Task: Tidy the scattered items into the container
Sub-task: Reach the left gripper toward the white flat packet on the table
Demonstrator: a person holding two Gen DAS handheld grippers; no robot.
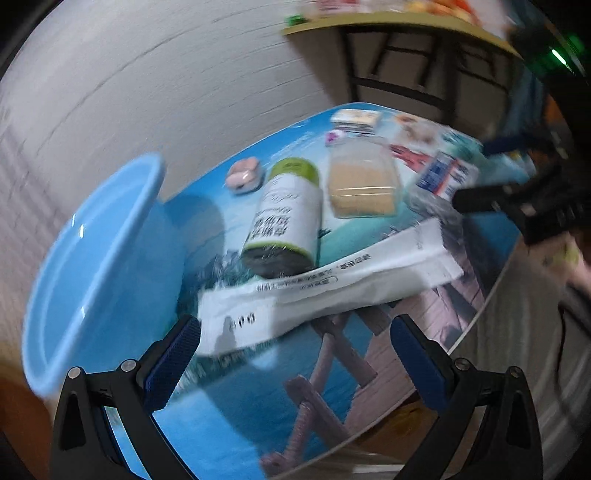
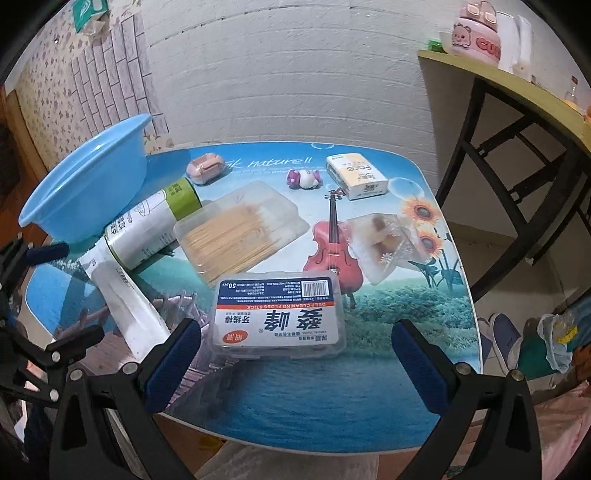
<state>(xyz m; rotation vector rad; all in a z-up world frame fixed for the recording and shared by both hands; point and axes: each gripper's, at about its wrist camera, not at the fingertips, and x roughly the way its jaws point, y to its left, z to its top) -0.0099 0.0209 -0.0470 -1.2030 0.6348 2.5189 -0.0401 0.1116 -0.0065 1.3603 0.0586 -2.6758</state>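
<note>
The right gripper (image 2: 295,350) hangs wide open and empty, the floss stick box (image 2: 279,314) lying just ahead between its fingers. The left gripper (image 1: 295,350) is equally wide and empty over the white packet (image 1: 325,288), with the blue basin (image 1: 92,266) at its left.

Far ahead of the right gripper rises a white-painted brick wall (image 2: 295,74), and up to its left a floral wallpaper panel (image 2: 48,81) with a green packet (image 2: 86,13) at the top. Ahead and to its right stands a side table (image 2: 517,96) on dark legs, carrying a pink cartoon cup (image 2: 476,31). Low to the gripper's right, on the floor, lie a pair of slippers (image 2: 496,339) and a crumpled bag (image 2: 557,339).
</note>
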